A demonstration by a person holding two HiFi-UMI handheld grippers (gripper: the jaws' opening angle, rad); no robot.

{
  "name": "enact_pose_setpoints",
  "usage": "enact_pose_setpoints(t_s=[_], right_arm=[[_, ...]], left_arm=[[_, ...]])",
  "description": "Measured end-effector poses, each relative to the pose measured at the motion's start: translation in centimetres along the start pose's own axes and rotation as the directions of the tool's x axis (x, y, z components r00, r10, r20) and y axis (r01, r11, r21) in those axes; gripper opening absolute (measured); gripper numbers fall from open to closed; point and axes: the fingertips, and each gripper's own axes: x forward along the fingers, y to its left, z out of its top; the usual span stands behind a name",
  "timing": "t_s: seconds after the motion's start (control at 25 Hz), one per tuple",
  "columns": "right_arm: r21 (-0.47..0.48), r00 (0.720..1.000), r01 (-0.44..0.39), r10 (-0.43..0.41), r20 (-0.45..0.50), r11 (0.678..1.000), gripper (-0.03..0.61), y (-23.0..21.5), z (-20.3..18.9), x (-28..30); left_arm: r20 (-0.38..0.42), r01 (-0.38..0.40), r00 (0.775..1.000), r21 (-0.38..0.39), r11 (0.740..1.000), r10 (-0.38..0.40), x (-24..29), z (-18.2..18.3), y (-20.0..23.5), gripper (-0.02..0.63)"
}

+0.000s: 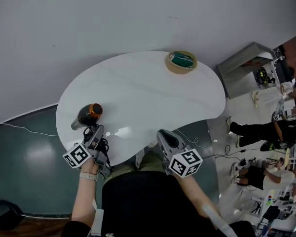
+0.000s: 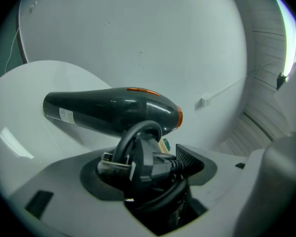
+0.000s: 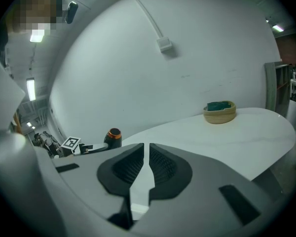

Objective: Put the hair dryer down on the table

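My left fingers point(image 2: 190, 158) are clamped round the hair dryer point(image 2: 113, 110) at its handle. Its black cord point(image 2: 138, 132) is looped there and the plug point(image 2: 143, 164) is bundled in with it, so the fingers stand fairly wide on that whole bunch. The dark barrel lies level across my left gripper view, nozzle to the left, and the orange ring point(image 2: 179, 116) at its rear end to the right.

From the head view the dryer sits at the near left edge of the white rounded surface point(image 1: 153, 93), over its top. Its shadow falls close beneath it. I cannot tell whether the barrel already touches the surface or hangs just above it.

My right fingers point(image 3: 163, 169) are closed to a thin slit with nothing between them. They are held at the near edge of the surface, well apart from the dryer.

A woven basket point(image 1: 181, 62) with something green in it stands at the far edge of the surface, by the grey wall point(image 1: 113, 19).
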Motion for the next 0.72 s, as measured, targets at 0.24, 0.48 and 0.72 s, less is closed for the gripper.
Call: enact_pose_setpoints(t_s=[0.24,0.48,0.72], right_arm=[[0.027,0.999,0.044,-0.045,0.004,0.999,0.043,-1.6,-0.1,-1.2],[0.047,0.997,0.076,-0.076,-0.002,0.996,0.044,-3.7,-0.6,-1.4],[0.058,0.995,0.097,-0.097,-0.009,0.994,0.043,-3.5,-1.0,-2.2]], left_arm=[[-0.039,-0.026,0.999,-0.033,0.999,0.024,1.8,-1.0,1.2,0.324],[-0.070,-0.066,0.996,-0.044,0.997,0.063,4.1,-1.7,3.4,0.321],[-0.092,-0.094,0.992,-0.044,0.995,0.090,4.2,-1.8,4.6,0.321]])
